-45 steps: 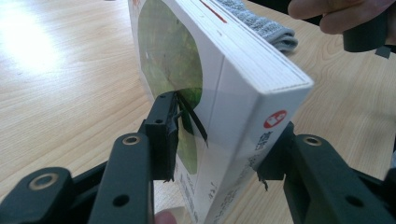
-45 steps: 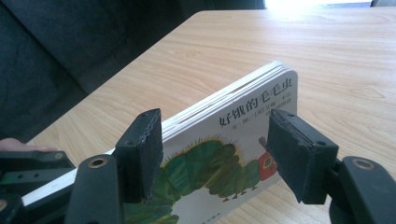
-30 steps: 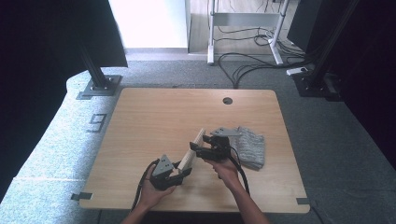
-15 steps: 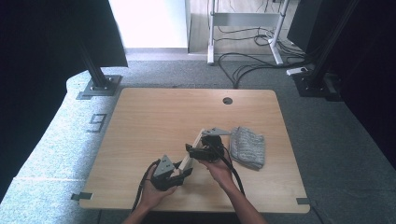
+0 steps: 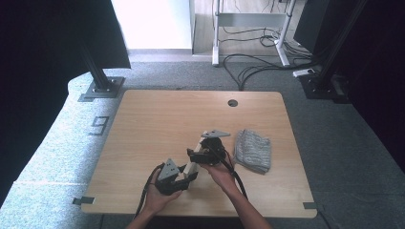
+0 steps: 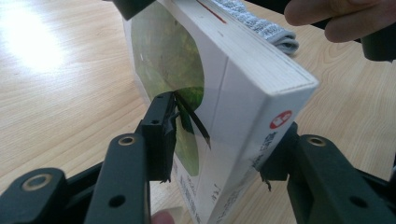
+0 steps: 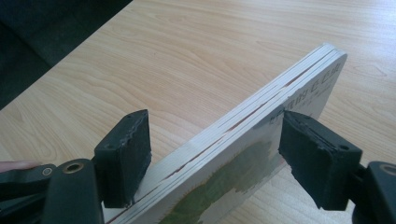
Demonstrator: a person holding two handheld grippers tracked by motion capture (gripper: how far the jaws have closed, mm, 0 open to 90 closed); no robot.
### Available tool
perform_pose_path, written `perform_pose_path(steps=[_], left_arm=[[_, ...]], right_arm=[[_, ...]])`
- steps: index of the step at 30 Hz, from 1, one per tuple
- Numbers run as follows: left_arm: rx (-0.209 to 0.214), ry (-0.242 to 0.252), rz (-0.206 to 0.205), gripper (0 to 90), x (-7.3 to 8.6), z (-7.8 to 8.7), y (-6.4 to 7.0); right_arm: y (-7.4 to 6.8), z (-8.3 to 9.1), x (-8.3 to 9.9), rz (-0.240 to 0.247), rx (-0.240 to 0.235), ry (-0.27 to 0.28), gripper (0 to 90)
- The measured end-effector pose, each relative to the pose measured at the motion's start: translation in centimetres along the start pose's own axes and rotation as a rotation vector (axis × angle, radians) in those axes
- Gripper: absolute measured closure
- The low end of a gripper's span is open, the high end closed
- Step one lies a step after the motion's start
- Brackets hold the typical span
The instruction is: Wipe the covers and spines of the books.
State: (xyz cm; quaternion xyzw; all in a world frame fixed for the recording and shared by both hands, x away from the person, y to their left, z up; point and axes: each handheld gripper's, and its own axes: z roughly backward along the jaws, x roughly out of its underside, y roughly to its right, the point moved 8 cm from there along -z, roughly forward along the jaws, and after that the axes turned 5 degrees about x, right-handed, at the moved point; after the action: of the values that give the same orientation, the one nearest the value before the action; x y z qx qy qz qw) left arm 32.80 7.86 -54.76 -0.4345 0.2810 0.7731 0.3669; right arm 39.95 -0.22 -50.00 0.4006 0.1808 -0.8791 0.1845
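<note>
**K:** Wooden desk (image 5: 143, 124), cable hole at the far edge, grey carpet and loose cables behind it. Status?

**M:** Book (image 6: 219, 93) is off the desk, held tilted in the air between both grippers, over the near middle of the desk. Left gripper (image 6: 219, 149) is clamped across the covers at one end, jaws pressing front and back. Right gripper (image 7: 212, 158) straddles the other end; its jaws sit at both covers and look closed on the book, though the near pad's contact is hard to confirm.

**K:** So how far along?

**M:** My read: pickup is done, it's mid-handling. Book is shut, not set down anywhere yet. Placement or a handover to one gripper looks like what's left.

**K:** Anything else nearby?

**M:** Grey knitted cloth (image 5: 252, 150) lying flat on the desk, just right of the right gripper, untouched.

**K:** Readable text?

**M:** Red-and-white logo low on the spine (image 6: 280, 119), with printed characters below it, too small to read. Cover is white with green foliage art. Floor marking left of the desk looks like a "9" (image 5: 99, 126).
</note>
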Motion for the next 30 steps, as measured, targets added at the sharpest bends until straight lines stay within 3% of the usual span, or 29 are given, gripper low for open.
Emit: perform_pose_path(steps=[10, 16, 21, 24, 27, 30], left_arm=[[0.04, -0.004, -0.011, 48.1, 0.0, -0.3, 0.7], [0.144, 0.007, 0.045, 39.7, -0.1, 0.1, 1.2], [0.169, 0.018, 0.052, 35.2, -0.1, 0.6, 0.9], [0.208, 0.037, 0.087, 34.4, -0.2, 1.1, 0.9], [0.214, 0.054, 0.092, 34.6, -0.3, 1.6, 0.6], [0.212, 0.067, 0.104, 34.7, -0.3, 2.0, 0.1]], right_arm=[[0.0, -0.1, 0.2, 0.031, 0.002, -0.017, 27.6], [0.1, 0.0, 0.3, 0.048, -0.007, -0.029, 31.8], [0.3, 0.0, 0.3, 0.055, -0.011, -0.041, 36.1], [0.4, 0.2, 0.3, 0.066, -0.008, -0.049, 38.7], [0.5, 0.5, 0.2, 0.1, 0.003, -0.046, 49.8], [0.9, 0.7, 0.1, 0.098, -0.005, -0.055, 52.3]])
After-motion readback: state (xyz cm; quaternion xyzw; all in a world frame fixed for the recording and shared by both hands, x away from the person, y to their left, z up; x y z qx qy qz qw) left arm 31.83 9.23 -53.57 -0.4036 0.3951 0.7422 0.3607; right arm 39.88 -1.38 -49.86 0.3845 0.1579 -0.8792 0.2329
